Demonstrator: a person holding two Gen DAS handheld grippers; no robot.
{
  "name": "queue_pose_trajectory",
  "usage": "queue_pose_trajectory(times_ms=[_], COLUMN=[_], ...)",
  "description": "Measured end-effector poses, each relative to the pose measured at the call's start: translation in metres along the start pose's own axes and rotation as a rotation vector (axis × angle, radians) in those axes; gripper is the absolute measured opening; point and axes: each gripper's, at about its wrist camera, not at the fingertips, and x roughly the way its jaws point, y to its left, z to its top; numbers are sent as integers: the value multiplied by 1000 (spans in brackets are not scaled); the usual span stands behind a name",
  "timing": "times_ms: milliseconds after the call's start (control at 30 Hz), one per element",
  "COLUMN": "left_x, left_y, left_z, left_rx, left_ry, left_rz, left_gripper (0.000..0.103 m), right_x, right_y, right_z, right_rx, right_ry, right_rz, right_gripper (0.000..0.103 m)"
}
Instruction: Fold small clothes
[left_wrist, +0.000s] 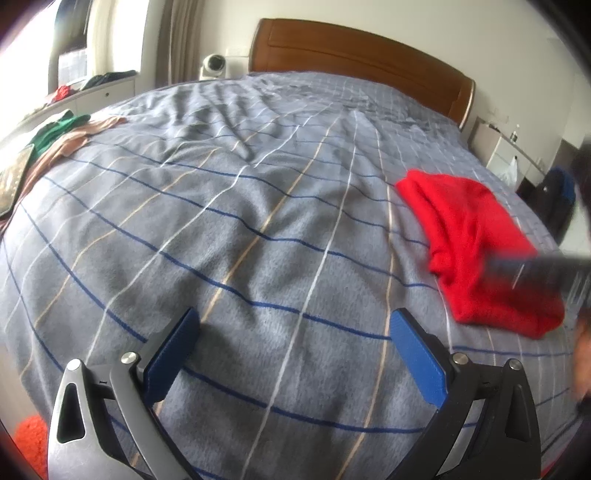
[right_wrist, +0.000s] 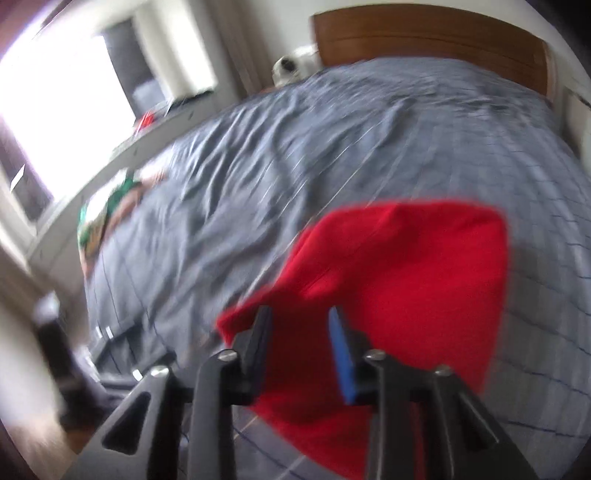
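Note:
A red garment (left_wrist: 476, 251) lies in a folded heap on the grey checked bed cover (left_wrist: 240, 229), at the right in the left wrist view. My left gripper (left_wrist: 295, 332) is open wide and empty, hovering over bare cover to the left of the garment. In the blurred right wrist view the red garment (right_wrist: 399, 273) fills the lower middle. My right gripper (right_wrist: 299, 325) hangs just above its near left part with the jaws partly open and a gap between the pads. I cannot see cloth between them. The right gripper appears as a dark blur (left_wrist: 543, 273) over the garment.
A pile of green and beige clothes (left_wrist: 62, 136) lies at the bed's far left edge. A wooden headboard (left_wrist: 354, 55) stands at the back, a white dresser (left_wrist: 92, 92) at the left, a nightstand (left_wrist: 506, 151) and a dark bag (left_wrist: 554, 199) at the right.

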Motion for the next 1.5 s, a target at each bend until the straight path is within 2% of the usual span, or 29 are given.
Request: queue_pose_trajectory(times_ms=[33,100,167,267,333,400,467,500,600,667,767,833,933,1000,1167,1267,1400,1500], left_x=[0,-1,0,2,1,0,1,2,1,0,-1,0,1,1,1,1,3,2], left_y=[-1,-2,-5,-10,-13,-14,-16,-18,-20,-20,-21,-23,-25,-26,-27,-27,-27,-27], left_z=[-1,-3,-4,-5,-6,-7,-8,-9,-12,-14,-16,-16,-17,-18,-18,-18,-19,-19], left_rx=[4,11,19,39,51,55,60,67,82,87,94,99,107,112,114,116,120,121], left_ry=[1,2,1,2,2,5,8,9,9,11,13,15,16,15,15,15,14,14], left_rz=[4,12,23,38,39,36,45,53,69,77,88,100,115,117,118,118,122,122], left_gripper=[102,102,102,102,102,102,102,102,102,102,102,102,102,102,102,103,103,103], right_x=[17,19,6,-38,-76,-92,-91,-81,-51,-48,-64,-78,-95,-105,-111,-112,-111,-107], right_y=[10,24,23,6,-20,-39,-69,-82,-90,-86,-93,-95,-102,-108,-114,-112,-109,-108], right_z=[-11,-27,-32,-34,-36,-38,-46,-56,-82,-99,-115,-130,-152,-162,-184,-186,-188,-191], right_rx=[-39,-128,-131,-77,-9,59,136,170,175,165,241,257,298,339,433,426,397,395], right_ry=[61,63,56,-27,-122,-168,-152,-113,-4,-16,-55,-83,-143,-175,-226,-228,-224,-224], right_rz=[-7,-29,-6,32,20,-3,-34,-35,-40,-51,-29,-76,-119,-135,-151,-162,-171,-181], right_gripper=[27,27,27,26,26,26,26,26,27,27,27,43,61,65,65,66,74,76])
